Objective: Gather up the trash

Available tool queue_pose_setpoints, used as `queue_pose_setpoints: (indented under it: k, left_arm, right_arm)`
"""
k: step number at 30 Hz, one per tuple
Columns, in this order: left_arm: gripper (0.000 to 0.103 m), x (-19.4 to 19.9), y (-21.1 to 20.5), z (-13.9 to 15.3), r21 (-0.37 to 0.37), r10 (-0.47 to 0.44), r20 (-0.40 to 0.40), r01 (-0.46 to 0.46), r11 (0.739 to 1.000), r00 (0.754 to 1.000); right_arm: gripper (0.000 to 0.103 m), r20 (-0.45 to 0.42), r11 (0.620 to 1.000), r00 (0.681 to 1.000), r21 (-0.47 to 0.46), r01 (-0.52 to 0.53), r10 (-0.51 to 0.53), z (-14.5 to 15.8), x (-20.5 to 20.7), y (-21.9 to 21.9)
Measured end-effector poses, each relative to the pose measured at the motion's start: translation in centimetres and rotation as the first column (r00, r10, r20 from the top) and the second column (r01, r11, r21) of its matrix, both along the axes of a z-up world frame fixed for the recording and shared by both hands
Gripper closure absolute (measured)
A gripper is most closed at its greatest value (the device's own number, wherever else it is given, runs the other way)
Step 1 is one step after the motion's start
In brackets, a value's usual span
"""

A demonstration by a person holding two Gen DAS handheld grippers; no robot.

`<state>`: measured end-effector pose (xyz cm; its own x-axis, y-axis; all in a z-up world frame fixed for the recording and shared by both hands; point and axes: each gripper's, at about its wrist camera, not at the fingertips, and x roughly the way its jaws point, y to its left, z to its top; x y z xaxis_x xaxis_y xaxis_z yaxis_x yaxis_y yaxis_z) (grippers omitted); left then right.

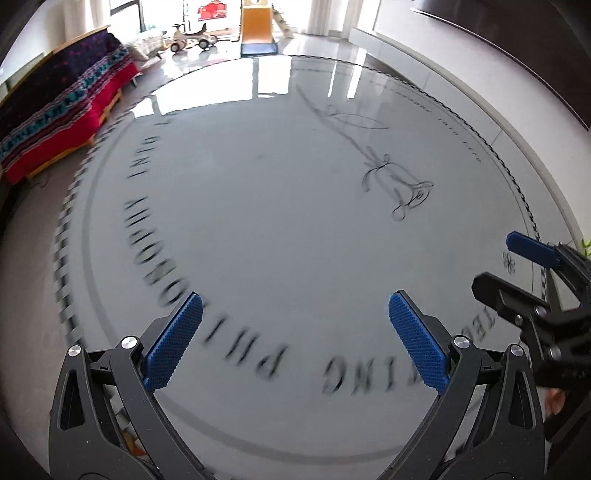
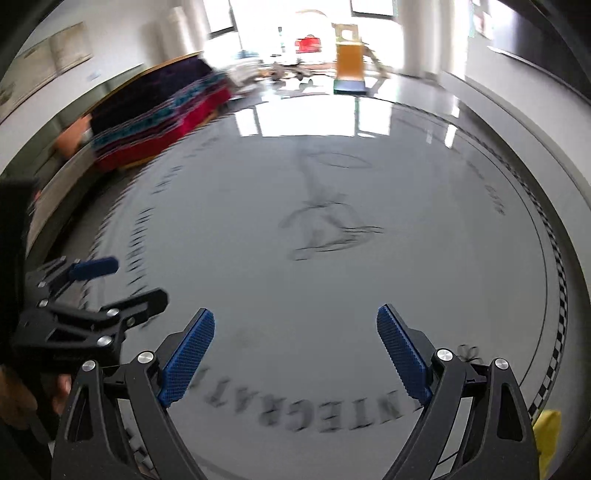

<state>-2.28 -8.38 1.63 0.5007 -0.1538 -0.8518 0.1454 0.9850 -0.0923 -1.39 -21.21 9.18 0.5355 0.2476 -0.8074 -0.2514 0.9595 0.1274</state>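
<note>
From the left wrist: left gripper (image 1: 295, 339) spread wide, blue pads (image 1: 173, 341) apart with nothing between them, hanging over the near part of a round glossy table (image 1: 258, 206) printed with curved lettering (image 1: 144, 240) and a line drawing (image 1: 395, 184); right gripper (image 1: 517, 273) entering at the right edge, likewise parted and empty; beyond the far rim, a sofa under a patterned throw (image 1: 62, 110) at far left and a toy slide (image 1: 258, 29) at the far end of the room; no trash anywhere on the tabletop here, so probably between pickups or searching. From the right wrist: right gripper (image 2: 295, 350) open wide, nothing pinched; left gripper (image 2: 110, 284) at the left, also gaping; same bare, blurred tabletop (image 2: 406, 277); only likely candidate a yellow object (image 2: 548, 424) at the near right edge, partly cut off behind the right finger, whether trash or on or off the table impossible to say. Best approach, as a judgement: slow down until the blur clears; turn toward the near right to bring the yellow object fully into view; keep the jaws wide on the way in; straddle it squarely before closing; keep the two grippers well apart to avoid a clash.
</note>
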Motion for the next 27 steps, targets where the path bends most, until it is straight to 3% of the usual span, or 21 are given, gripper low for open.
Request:
queue_pose_setpoints:
  k: [7,18,24,27]
  left_arm:
    - [0.005,3.4,-2.1,-1.6,0.003,0.05,0.067,-0.05,0.999,0.997]
    - [0.005,4.6,-1.8,-3.5,0.01,0.088,0.1,-0.09,0.996,0.991]
    - [0.005,5.3,-2.7,-3.9,0.104,0.083,0.08,-0.091,0.99,0.993]
    - [0.005,5.5,-2.7,-4.0,0.098,0.083,0.079,-0.091,0.991,0.993]
  right_arm:
    - [0.013,0.013,0.996,0.996,-0.008,0.091,-0.09,-2.3,3.3,-3.3]
    - [0.011,0.042,0.992,0.993,-0.06,0.11,-0.108,-5.3,6.0,-3.0]
    - [0.003,0.03,0.991,0.996,-0.095,0.089,-0.087,-5.4,6.6,-2.3]
    - [0.003,0.029,0.989,0.996,-0.121,0.089,-0.086,-5.4,6.8,-2.0]
